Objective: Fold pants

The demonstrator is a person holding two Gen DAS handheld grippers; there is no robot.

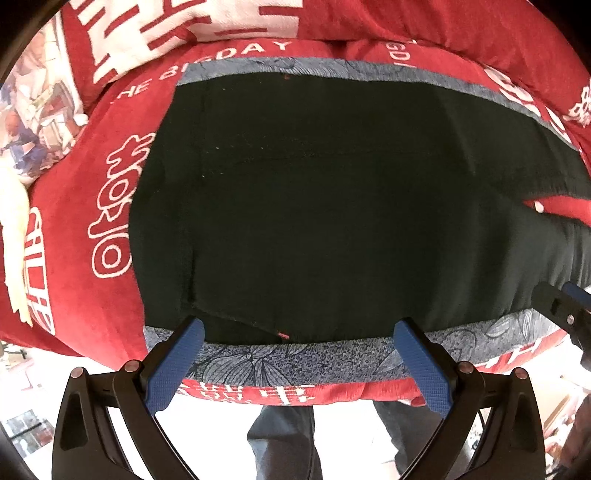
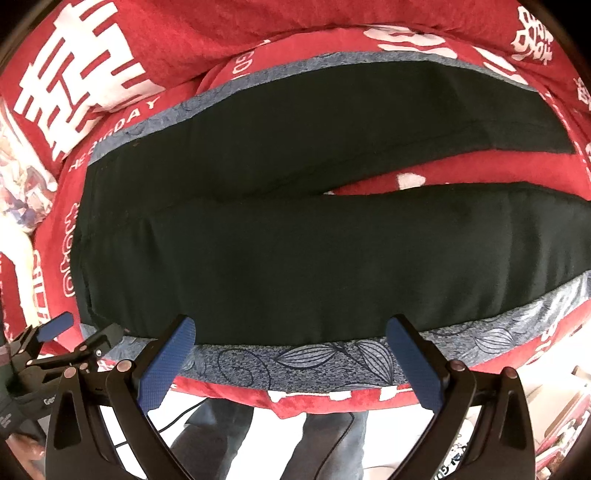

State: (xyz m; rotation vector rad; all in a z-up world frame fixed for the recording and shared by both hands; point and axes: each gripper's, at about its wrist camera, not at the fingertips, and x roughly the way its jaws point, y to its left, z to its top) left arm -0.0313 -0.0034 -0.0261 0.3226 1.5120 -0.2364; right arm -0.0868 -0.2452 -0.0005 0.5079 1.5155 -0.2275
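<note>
Plush red blanket (image 2: 332, 29) bears flat black pants (image 2: 295, 258), both tongs agape

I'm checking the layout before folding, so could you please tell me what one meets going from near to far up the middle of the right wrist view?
Person's legs → red blanket edge → blue floral mat → near pant leg → red gap → far pant leg → far mat edge → red pillow.
</note>
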